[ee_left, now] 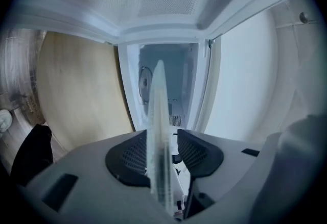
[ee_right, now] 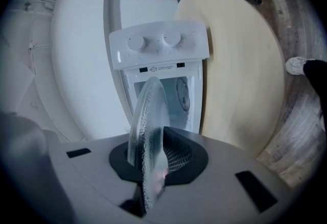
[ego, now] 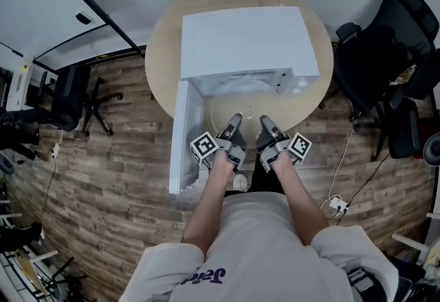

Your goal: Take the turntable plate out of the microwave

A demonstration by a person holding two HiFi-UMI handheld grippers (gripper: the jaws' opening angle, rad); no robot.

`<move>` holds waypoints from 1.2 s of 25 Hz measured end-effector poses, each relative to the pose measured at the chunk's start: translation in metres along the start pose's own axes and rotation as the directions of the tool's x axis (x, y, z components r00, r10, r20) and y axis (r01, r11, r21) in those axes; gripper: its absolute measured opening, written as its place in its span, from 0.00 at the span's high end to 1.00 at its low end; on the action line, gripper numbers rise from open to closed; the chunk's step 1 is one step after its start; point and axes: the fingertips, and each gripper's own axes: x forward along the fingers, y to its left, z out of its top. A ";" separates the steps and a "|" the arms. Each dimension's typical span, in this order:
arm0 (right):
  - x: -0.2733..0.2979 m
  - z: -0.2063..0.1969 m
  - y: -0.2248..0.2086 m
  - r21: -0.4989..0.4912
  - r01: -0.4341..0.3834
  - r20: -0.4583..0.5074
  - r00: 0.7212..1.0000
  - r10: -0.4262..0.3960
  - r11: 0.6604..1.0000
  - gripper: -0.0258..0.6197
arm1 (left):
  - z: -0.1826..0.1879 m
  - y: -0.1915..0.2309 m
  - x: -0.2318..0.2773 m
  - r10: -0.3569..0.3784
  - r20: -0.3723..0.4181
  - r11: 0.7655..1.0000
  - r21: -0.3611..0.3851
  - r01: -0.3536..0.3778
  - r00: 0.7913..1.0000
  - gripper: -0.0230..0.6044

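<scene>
- Two claws, one item carried. The right claw (ego: 265, 126) is clenched on the rim of the clear, round, textured-glass turntable plate (ee_right: 148, 116), with both pads pressing the glass.
- Left claw (ego: 234, 123): released. Its jaws stand apart with the plate's opposite rim between them; the glass lies close against one pad and a gap shows at the other.
- Turntable plate, location: in the air between the two claws, just in front of the open mouth of the boxy white microwave (ego: 240, 39). It is hard to make out from the head view, and I cannot tell whether its far edge is wholly outside the mouth.
- Microwave: stands on a round, pale wooden surface (ego: 161, 53). Its white door (ego: 185, 135) is swung wide to the person's left, and a white control panel with two round knobs (ee_right: 159, 44) shows in the right gripper view.
- Container, microwave cavity (ee_left: 171, 72): pale and lit. A small round fitting (ee_right: 183, 93) shows on one wall, with no other contents seen; the cavity floor is largely hidden behind the plate.
- Progress, judged: the door is open and the plate is lifted and mostly withdrawn.
- Remaining, judged: draw the plate fully clear and set it down, preferably with the left claw gripping again first.
</scene>
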 end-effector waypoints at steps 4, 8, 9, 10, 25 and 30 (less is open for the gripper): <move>-0.016 -0.007 0.007 0.026 0.013 0.023 1.000 -0.013 1.000 0.90 | -0.010 -0.009 -0.010 0.014 -0.010 1.000 -0.011 -0.014 1.000 0.84; -0.025 -0.011 0.025 0.008 0.003 0.028 1.000 -0.004 1.000 0.90 | -0.020 -0.024 -0.016 0.010 -0.026 1.000 -0.011 -0.010 1.000 0.87; -0.027 -0.012 0.031 0.002 0.001 0.029 1.000 -0.001 1.000 0.90 | -0.022 -0.029 -0.017 0.004 -0.028 1.000 -0.009 -0.004 1.000 0.88; -0.029 -0.012 0.036 -0.004 -0.002 0.031 1.000 0.002 1.000 0.90 | -0.023 -0.035 -0.018 -0.001 -0.030 1.000 -0.006 0.001 1.000 0.88; -0.033 -0.025 0.140 -0.089 -0.090 0.041 0.995 0.094 0.992 0.90 | -0.035 -0.138 -0.028 -0.097 -0.059 0.994 0.035 0.099 0.994 0.88; -0.034 -0.026 0.157 -0.099 -0.122 0.034 0.991 0.126 0.988 0.90 | -0.036 -0.157 -0.030 -0.110 -0.058 0.992 0.060 0.114 0.992 0.88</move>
